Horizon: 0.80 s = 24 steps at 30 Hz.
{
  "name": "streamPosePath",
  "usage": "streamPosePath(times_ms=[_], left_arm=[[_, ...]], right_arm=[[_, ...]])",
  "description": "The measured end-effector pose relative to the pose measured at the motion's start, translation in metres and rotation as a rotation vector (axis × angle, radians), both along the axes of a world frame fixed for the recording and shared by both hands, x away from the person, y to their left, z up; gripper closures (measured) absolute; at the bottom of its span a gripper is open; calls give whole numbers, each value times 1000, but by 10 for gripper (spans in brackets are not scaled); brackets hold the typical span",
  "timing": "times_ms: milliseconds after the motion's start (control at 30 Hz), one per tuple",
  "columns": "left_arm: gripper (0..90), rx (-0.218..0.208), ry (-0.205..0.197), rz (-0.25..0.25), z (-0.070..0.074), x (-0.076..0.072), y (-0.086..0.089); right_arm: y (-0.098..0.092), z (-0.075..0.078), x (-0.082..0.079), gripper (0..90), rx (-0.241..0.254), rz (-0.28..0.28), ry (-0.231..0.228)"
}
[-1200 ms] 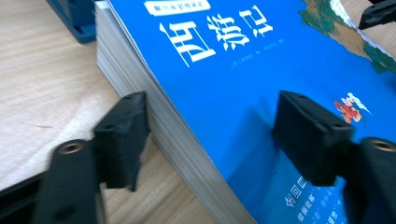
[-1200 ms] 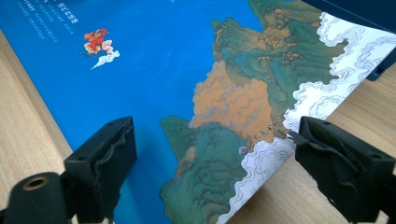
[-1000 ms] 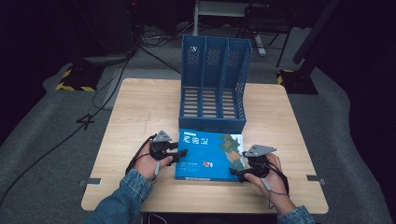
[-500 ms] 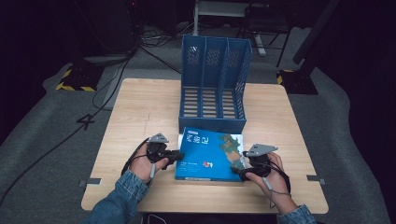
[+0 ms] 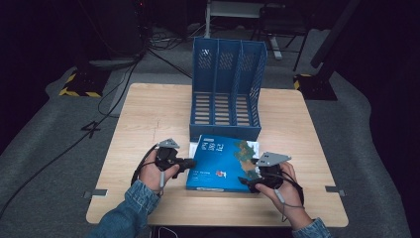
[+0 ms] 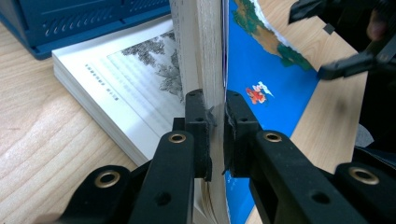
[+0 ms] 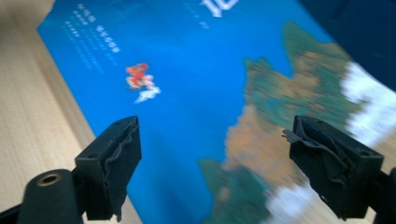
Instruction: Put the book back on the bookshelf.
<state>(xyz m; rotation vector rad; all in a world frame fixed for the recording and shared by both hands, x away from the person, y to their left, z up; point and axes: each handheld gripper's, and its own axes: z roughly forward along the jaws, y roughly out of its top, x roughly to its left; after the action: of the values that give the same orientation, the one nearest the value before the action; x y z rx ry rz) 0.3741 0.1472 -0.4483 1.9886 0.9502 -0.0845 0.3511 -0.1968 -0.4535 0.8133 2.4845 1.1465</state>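
Left gripper view: left tongs [image 6: 215, 123] pinch the blue book [image 6: 261, 70], apparently its cover.

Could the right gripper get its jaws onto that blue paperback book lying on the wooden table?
Probably yes: the right gripper hangs open just over the blue paperback book, with nothing between.

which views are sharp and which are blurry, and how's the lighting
High view: table evenly lit, the room around it almost black, picture a bit soft. Left gripper view: sharp on the pads and the book edge between them. Right gripper view: book cover smeared, worst toward the right, while the pads stay fairly crisp.
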Motion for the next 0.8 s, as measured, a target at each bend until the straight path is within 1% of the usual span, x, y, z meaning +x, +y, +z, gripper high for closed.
streamPosePath(times_ms=[167,267,300,400,433,467,533,600,633,667,700,733,767,800], left_arm=[[820,-22,-3,-14,8,-3,-4],[820,-24,-5,-20,12,-5,-7],[820,-27,-3,-24,13,-5,-8],[820,-34,5,-30,14,-4,-9],[820,-32,7,-32,15,-3,-10],[820,-34,10,-30,15,-3,-10],[820,-37,14,-30,15,-2,-10],[820,-37,16,-28,16,-3,-10],[820,-36,18,-29,16,-3,-11],[820,-36,18,-29,16,-3,-11],[820,-35,22,-25,15,-3,-11],[820,-39,23,-25,15,-3,-11],[820,-39,23,-25,15,-3,-11],[820,-40,24,-25,15,-3,-11]], right_arm=[[22,-5,-2,164,1,64,1],[33,-7,-3,163,2,89,0],[38,-9,-5,163,-5,109,-3],[48,-12,-7,156,-24,140,-2],[51,-14,-8,152,-31,145,-17],[54,-15,-10,145,-38,136,-38],[59,-16,-11,126,-32,132,-56],[65,-18,-14,54,-26,131,-61],[68,-19,-14,1,-27,137,-64],[68,-19,-14,1,-27,137,-64],[78,-21,-18,0,-49,153,-99],[84,-22,-19,0,-74,155,-128],[84,-22,-19,0,-74,155,-128],[90,-24,-21,0,-91,143,-163]])
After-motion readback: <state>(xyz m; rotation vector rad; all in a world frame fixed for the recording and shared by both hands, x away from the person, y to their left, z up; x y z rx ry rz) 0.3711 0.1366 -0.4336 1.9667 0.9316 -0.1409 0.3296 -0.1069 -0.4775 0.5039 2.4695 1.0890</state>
